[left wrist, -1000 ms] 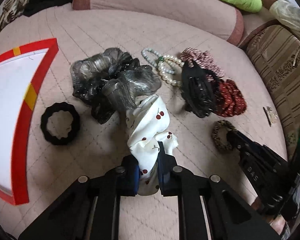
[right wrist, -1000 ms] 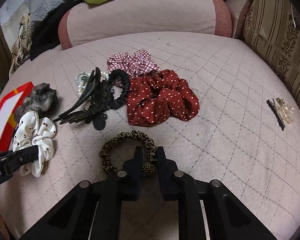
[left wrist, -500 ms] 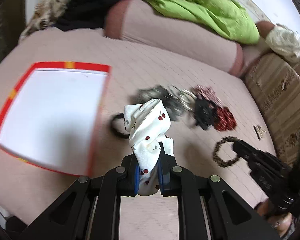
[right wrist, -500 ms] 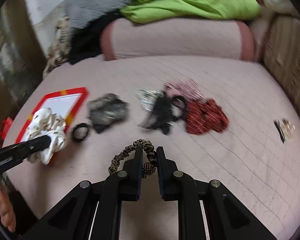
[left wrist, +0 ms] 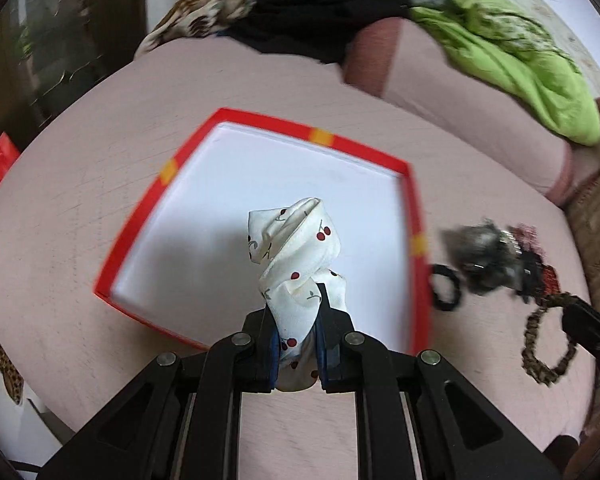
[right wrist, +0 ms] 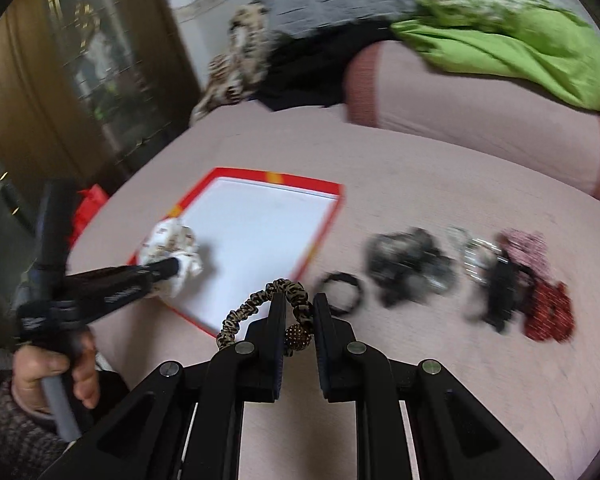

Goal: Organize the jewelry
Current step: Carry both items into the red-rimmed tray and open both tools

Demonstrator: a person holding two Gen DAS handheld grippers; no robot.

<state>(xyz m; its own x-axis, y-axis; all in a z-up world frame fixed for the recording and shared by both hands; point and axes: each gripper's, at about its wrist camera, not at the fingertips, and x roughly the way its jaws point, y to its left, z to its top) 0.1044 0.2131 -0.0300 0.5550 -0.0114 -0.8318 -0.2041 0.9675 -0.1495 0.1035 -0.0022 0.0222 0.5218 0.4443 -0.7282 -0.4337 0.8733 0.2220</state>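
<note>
A home bedroom: a pink quilted bed, a long pink bolster pillow at its far side, crumpled lime-green clothing, a wooden glass-paned cabinet at far left.

My right gripper pinches the leopard-print hair tie by its beaded knot, the loop curving out to the left of my fingers. Beyond it lies the red-rimmed white box on the pink quilt. My left gripper holds the cherry-print scrunchie over the box's near left corner. Right of the box sit a black hair tie, a grey scrunchie, a black claw clip and a red dotted scrunchie, all blurred.
</note>
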